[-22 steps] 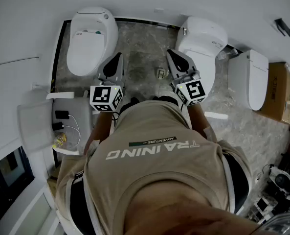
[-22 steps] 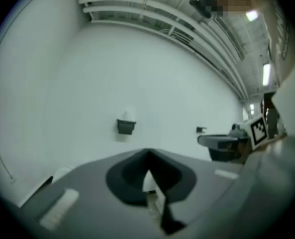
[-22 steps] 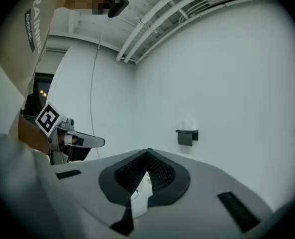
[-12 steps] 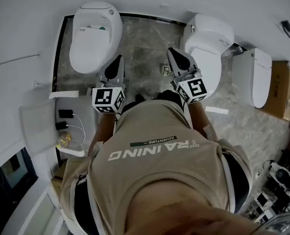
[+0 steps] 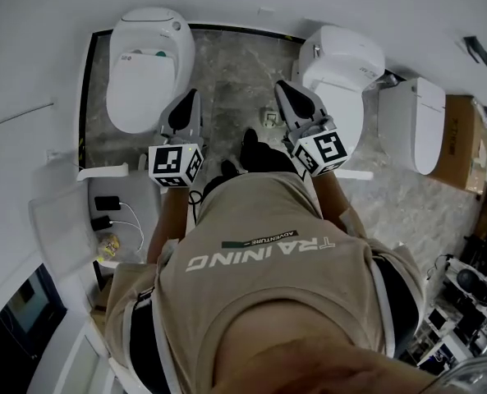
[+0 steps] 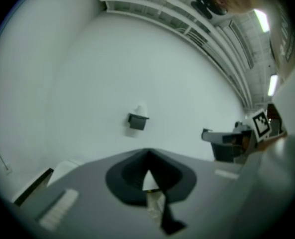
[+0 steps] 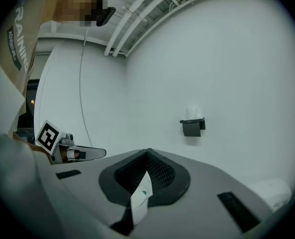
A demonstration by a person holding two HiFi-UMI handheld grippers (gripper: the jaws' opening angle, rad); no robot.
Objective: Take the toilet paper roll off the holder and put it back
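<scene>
A dark holder [image 7: 192,127] is fixed to the white wall ahead, with the white toilet paper roll [image 7: 193,113] sitting on top of it. The left gripper view shows the same holder [image 6: 137,120] and roll [image 6: 140,109] further off. My left gripper [image 5: 190,95] and right gripper [image 5: 282,86] are held side by side at chest height, pointing at the wall and well short of the holder. Both are shut with nothing held: the left gripper's [image 6: 148,152] jaw tips meet, as do the right gripper's [image 7: 147,151]. Each gripper shows in the other's view.
Three white toilets stand on the marble floor: one at left [image 5: 144,64], one ahead right [image 5: 342,64], one far right [image 5: 415,121]. A cardboard box [image 5: 465,150] sits beyond. A low shelf [image 5: 136,189] with a phone and cable is at my left.
The person has shifted a little and a dark shoe now shows between the grippers. Both grippers stay side by side and shut.
</scene>
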